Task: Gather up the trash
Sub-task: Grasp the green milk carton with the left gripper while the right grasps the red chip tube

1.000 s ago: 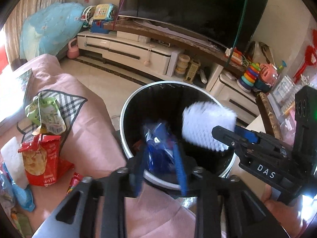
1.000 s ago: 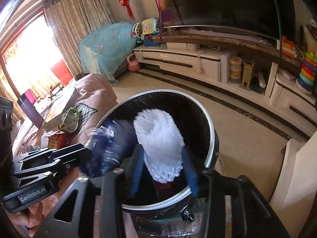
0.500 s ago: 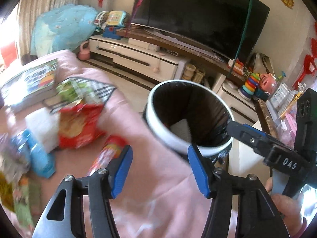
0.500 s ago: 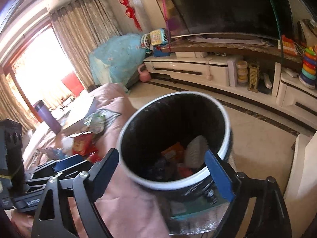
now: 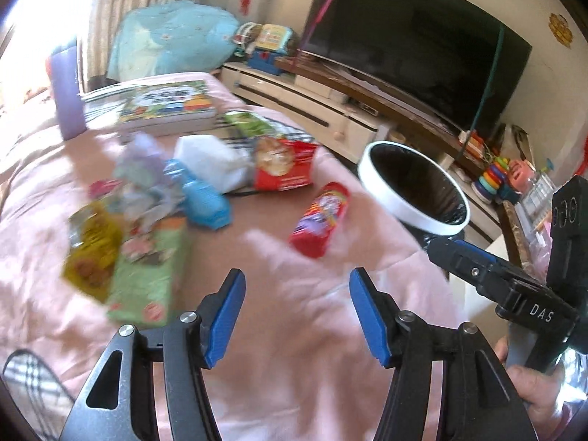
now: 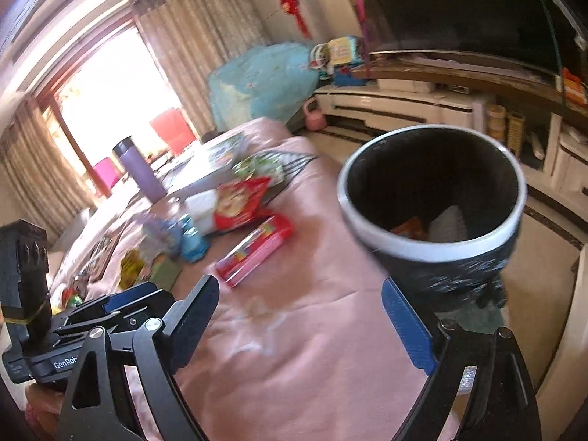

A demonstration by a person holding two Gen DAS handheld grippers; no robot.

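Observation:
Loose trash lies on a pink blanket (image 5: pixel 294 349): a red tube packet (image 5: pixel 319 220), a red snack bag (image 5: pixel 283 163), a blue wrapper (image 5: pixel 202 198), a green packet (image 5: pixel 150 275) and a yellow packet (image 5: pixel 92 253). My left gripper (image 5: pixel 297 294) hovers open and empty over the blanket, just short of the red tube packet. My right gripper (image 6: pixel 299 294) is wide open and empty, between the red tube packet (image 6: pixel 257 250) and the bin. The black bin with a white rim (image 6: pixel 422 250) stands at the blanket's right edge. It holds a white foam net (image 6: pixel 448 220) and an orange wrapper (image 6: pixel 408 228).
A stack of picture books (image 5: pixel 161 106) and a purple bottle (image 5: pixel 68 95) sit at the far end of the blanket. White tissue (image 5: pixel 209 158) lies among the trash. Beyond the bin (image 5: pixel 404 213) are a TV (image 5: pixel 415 47) and a low white cabinet (image 5: pixel 312 110).
Both grippers opened over the bin, letting go a blue wrapper and the white foam net. Both then swung left, away from the bin and over the blanket.

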